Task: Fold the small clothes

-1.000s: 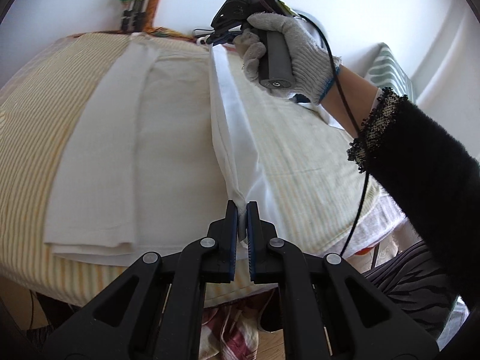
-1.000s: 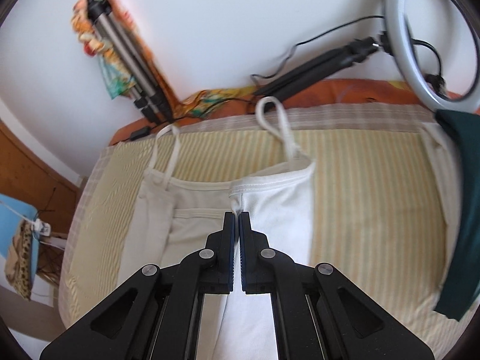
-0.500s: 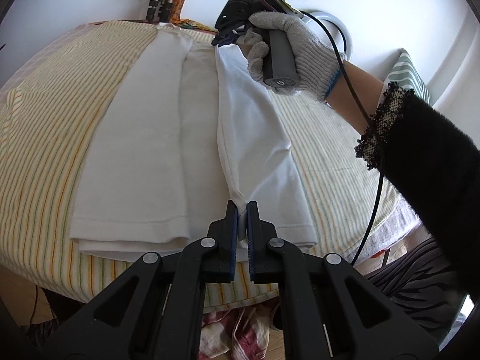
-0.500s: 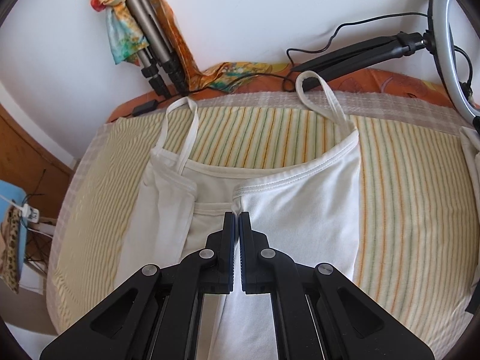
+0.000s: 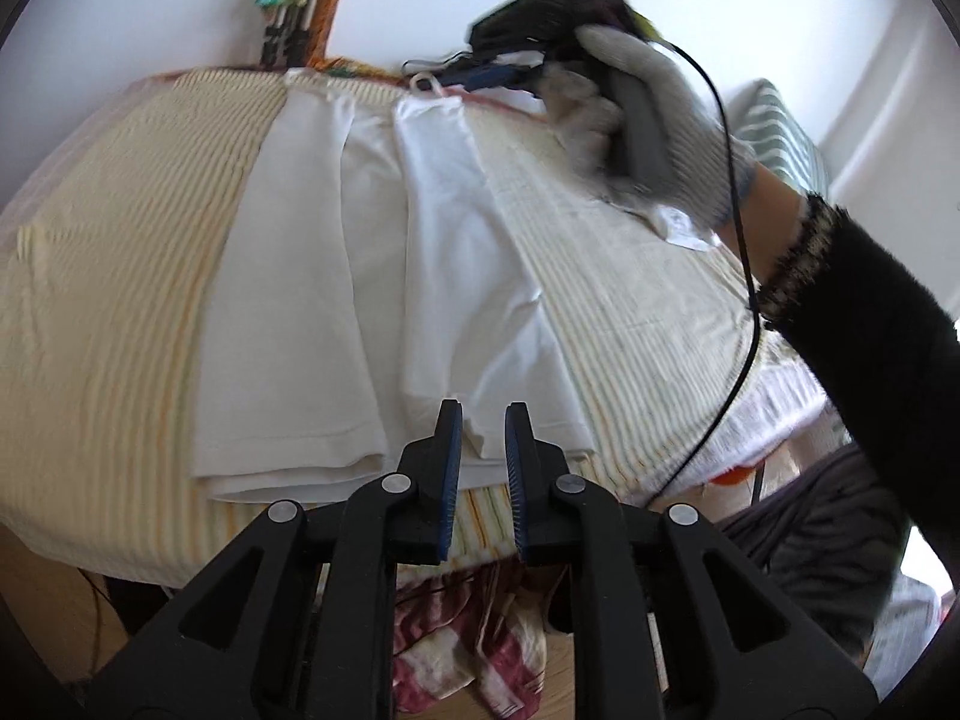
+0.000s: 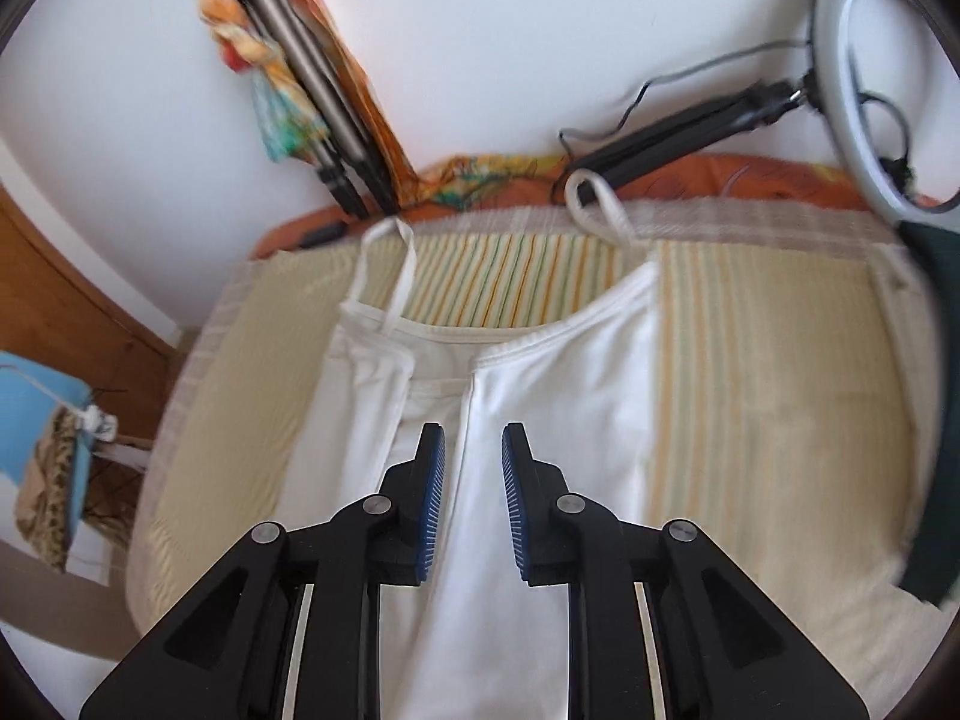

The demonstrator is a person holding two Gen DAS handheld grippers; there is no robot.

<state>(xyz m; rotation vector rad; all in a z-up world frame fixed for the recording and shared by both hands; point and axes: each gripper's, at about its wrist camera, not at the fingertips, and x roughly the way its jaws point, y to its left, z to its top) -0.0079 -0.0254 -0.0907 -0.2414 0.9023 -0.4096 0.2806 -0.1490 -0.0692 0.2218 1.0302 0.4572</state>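
Observation:
A white strappy top (image 5: 372,276) lies flat on the striped table cover (image 5: 108,300), with both long sides folded in toward the middle. My left gripper (image 5: 483,420) is open and empty just above the top's hem edge. My right gripper (image 6: 474,444) is open and empty above the top (image 6: 558,396) near its neckline, over the edge of the right folded panel. Its two straps (image 6: 606,204) lie toward the wall. In the left wrist view the right gripper (image 5: 480,78) is held in a gloved hand, lifted above the neckline end.
A folded tripod (image 6: 312,108) with a colourful cloth leans on the wall. A ring light (image 6: 870,78) on a black arm stands at the back right. A dark green cloth (image 6: 936,396) hangs at the right. Red checked cloth (image 5: 468,648) lies under the table's front edge.
Both grippers were shut on the top's right side and carried it over toward the middle. Both have now opened and let the fold lie flat, and have drawn back a little.

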